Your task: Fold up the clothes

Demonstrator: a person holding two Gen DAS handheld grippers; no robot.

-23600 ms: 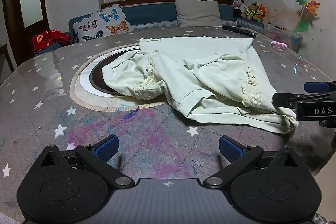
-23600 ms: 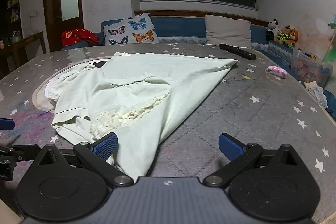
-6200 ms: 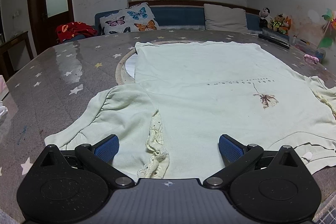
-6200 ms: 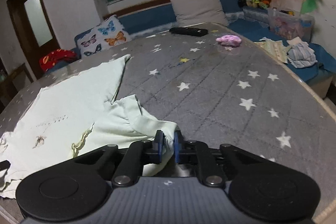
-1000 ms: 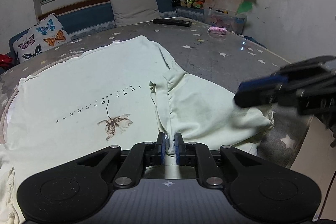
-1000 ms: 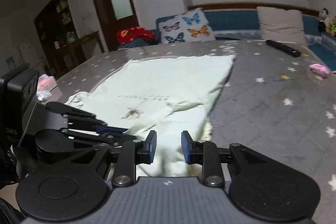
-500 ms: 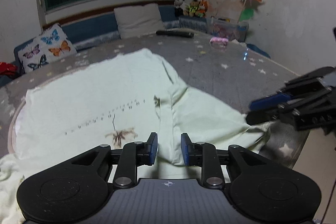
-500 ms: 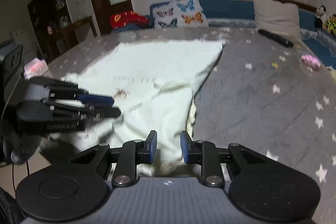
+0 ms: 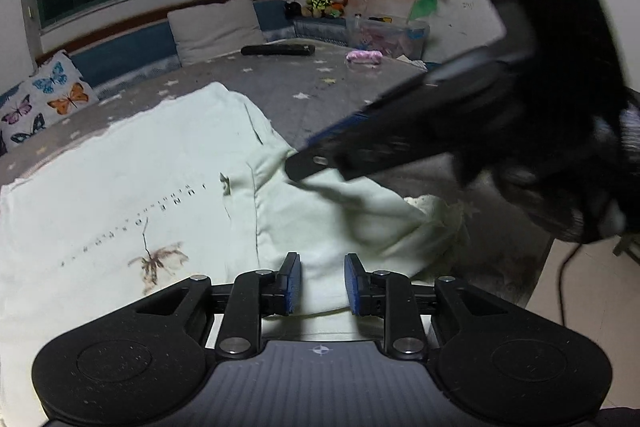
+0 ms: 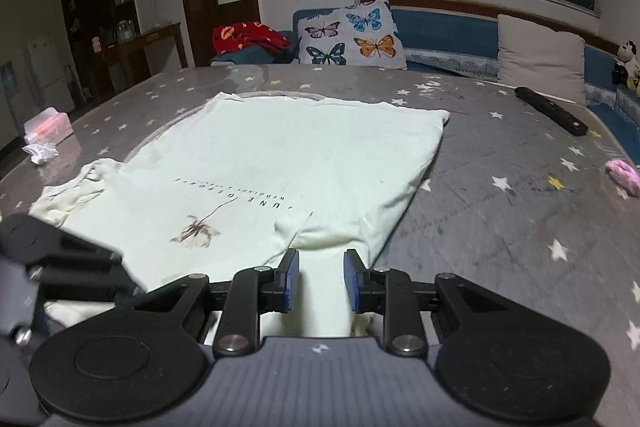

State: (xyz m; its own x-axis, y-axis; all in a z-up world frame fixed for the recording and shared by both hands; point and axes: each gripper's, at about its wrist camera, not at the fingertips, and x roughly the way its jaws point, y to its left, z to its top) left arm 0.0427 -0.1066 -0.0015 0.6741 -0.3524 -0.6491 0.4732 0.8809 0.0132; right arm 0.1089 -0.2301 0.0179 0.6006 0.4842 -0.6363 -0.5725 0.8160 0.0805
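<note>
The shirt (image 10: 280, 163) is spread print-up on the table (image 10: 500, 227), ahead of both tools, hem at the far end. One sleeve (image 9: 340, 219) is seen folded in over the body, directly ahead of the left gripper (image 9: 322, 283), with a lace cuff bunched beyond it to the right. The left gripper is released: a gap is visible between the blue pads, cloth shows under them, nothing is pinched. The right gripper (image 10: 321, 281) is likewise parted, with pale fabric lying below the gap and not clamped. In the left view the right tool crosses in from the upper right, blurred, its tip over the folded sleeve (contact with the cloth cannot be told). The other sleeve (image 10: 76, 187) lies flat, unfolded, ahead-left of the right gripper. The fabric is judged thin, light and limp knit: it will drape and sag between hold points, slide easily on the table cover, and lose a crease if dragged. The lace trim is judged snag-prone and is best avoided. A hold is best taken at the doubled edges, at the shoulder seam and the side hem, with both layers pinched together, and the lift kept low so the folded sleeve is not pulled out. A remote (image 10: 550, 111) and a pink item (image 10: 622, 175) lie well off to the right, apart from the shirt.
</note>
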